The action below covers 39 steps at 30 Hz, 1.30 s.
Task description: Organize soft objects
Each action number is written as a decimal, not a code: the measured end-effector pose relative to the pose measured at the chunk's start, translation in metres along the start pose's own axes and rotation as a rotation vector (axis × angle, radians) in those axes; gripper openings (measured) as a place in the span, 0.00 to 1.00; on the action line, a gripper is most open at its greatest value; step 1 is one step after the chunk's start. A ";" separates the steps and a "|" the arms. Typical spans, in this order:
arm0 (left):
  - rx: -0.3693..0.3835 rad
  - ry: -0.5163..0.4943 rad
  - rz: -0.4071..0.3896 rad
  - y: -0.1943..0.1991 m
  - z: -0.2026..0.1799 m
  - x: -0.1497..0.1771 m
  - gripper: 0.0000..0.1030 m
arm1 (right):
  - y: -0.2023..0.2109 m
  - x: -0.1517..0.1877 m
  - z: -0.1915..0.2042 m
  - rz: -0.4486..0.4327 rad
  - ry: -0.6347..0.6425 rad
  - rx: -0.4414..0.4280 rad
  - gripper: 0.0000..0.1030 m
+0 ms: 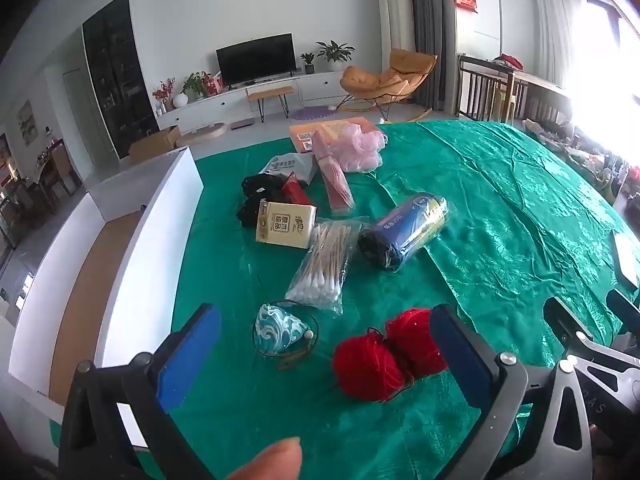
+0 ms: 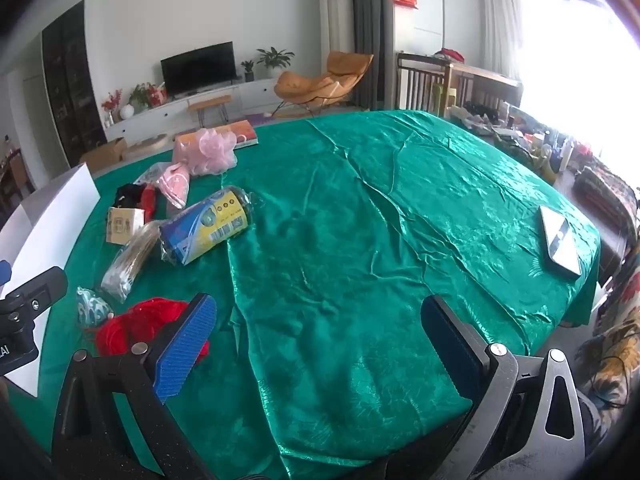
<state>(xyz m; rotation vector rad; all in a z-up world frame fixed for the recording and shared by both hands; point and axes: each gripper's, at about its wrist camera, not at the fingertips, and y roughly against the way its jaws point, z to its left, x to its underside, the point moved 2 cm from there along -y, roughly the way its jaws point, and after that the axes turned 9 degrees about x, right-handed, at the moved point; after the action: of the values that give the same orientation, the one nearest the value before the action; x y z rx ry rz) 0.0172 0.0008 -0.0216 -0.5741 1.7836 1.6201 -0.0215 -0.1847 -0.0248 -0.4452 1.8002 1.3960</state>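
Soft things lie on the green tablecloth (image 1: 500, 208). Two red yarn balls (image 1: 384, 352) lie nearest, between the fingers of my left gripper (image 1: 324, 336), which is open and empty above them. A teal patterned pouch (image 1: 280, 330) lies to their left. Farther off are a bag of cotton swabs (image 1: 324, 264), a blue and yellow roll (image 1: 404, 228), a tissue pack (image 1: 286, 224), black cloth (image 1: 260, 192) and a pink mesh puff (image 1: 360, 148). My right gripper (image 2: 316, 328) is open and empty over bare cloth; the red yarn (image 2: 136, 328) lies by its left finger.
An open white box (image 1: 148, 248) with a brown floor stands along the table's left edge. A phone (image 2: 560, 240) lies at the table's right edge. An orange book (image 1: 320, 132) lies at the far side under the puff. Clutter lines the right side by the window.
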 end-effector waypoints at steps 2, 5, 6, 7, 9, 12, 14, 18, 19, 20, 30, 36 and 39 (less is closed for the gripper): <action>-0.004 0.002 0.006 -0.002 0.000 0.001 1.00 | -0.001 0.000 0.000 0.000 0.000 0.001 0.99; -0.007 0.005 0.014 -0.004 0.001 0.002 1.00 | 0.000 0.001 0.000 0.000 -0.003 0.000 0.99; -0.008 0.007 0.014 -0.004 0.001 0.002 1.00 | 0.000 0.001 -0.001 0.000 -0.005 0.001 0.99; -0.008 0.007 0.014 -0.004 0.002 0.002 1.00 | 0.000 0.002 -0.001 0.001 -0.007 0.001 0.99; -0.008 0.007 0.013 -0.003 0.001 0.002 1.00 | 0.002 0.002 -0.004 0.003 -0.014 0.001 0.99; -0.004 0.007 0.017 -0.003 0.003 -0.001 1.00 | -0.002 0.005 0.004 0.009 -0.004 0.004 0.99; 0.010 0.002 0.019 0.002 0.009 -0.010 1.00 | -0.002 0.003 0.002 0.025 -0.006 -0.009 0.99; 0.040 -0.034 -0.072 0.039 0.036 -0.056 1.00 | 0.007 -0.037 -0.016 0.047 0.038 -0.060 0.99; 0.035 -0.055 -0.109 0.053 0.044 -0.070 1.00 | 0.018 -0.059 -0.024 0.036 0.069 -0.066 0.99; 0.031 -0.078 -0.142 0.068 0.052 -0.082 1.00 | 0.029 -0.077 -0.031 0.018 0.096 -0.059 0.99; 0.131 -0.151 -0.233 0.159 0.076 -0.121 1.00 | 0.132 -0.149 -0.032 -0.042 0.226 -0.151 0.99; 0.144 -0.041 -0.123 0.096 0.040 -0.035 1.00 | 0.076 -0.075 0.012 0.040 0.111 -0.261 0.99; 0.125 0.002 -0.064 0.059 0.028 -0.001 1.00 | 0.036 -0.038 0.023 0.069 0.035 -0.230 0.99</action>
<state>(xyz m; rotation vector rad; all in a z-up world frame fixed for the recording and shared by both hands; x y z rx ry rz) -0.0187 0.0363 0.0192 -0.5696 1.8344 1.4546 -0.0143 -0.1586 0.0253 -0.5343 1.7034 1.6612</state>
